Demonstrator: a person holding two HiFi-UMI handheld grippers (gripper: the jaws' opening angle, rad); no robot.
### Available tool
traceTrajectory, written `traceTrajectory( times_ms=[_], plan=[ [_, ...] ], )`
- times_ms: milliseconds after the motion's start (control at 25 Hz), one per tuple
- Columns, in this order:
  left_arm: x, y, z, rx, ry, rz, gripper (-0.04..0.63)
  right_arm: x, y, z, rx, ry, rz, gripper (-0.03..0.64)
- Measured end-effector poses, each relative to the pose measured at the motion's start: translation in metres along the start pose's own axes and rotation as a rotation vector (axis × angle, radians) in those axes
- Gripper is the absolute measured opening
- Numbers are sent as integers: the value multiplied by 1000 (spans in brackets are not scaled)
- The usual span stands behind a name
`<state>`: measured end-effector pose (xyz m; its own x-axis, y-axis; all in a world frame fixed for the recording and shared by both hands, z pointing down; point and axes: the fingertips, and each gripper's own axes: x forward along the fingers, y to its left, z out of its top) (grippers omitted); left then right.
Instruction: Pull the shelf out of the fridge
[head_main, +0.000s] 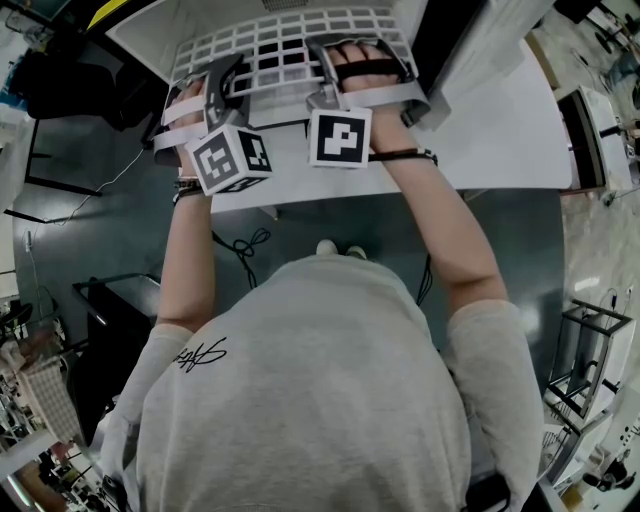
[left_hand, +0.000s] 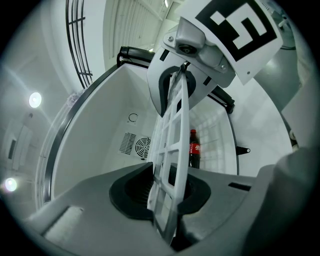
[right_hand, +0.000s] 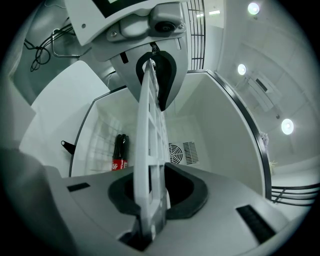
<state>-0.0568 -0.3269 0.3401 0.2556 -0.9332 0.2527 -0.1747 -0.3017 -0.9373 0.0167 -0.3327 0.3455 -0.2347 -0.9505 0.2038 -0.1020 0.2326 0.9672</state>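
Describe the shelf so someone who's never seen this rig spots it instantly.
Start at the open white fridge, its vented back wall facing the grippers. In front of it a flat white plastic lattice shelf is clamped by the left gripper and the right gripper. Unlike the smooth walls and the dark red-labelled bottle deeper inside, it is gridded with rectangular holes.

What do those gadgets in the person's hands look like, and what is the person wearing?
The grey-and-white plastic left hand-held gripper and right hand-held gripper each carry a white cube with black square markers. The person wears a grey short-sleeved T-shirt and dark wristbands.
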Motion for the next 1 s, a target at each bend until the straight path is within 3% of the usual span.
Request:
traceTrajectory(
  times_ms=[1000],
  plan=[
    [-15, -3, 2, -5, 4, 0, 54, -15, -1, 4, -4, -6, -19, 58]
  ],
)
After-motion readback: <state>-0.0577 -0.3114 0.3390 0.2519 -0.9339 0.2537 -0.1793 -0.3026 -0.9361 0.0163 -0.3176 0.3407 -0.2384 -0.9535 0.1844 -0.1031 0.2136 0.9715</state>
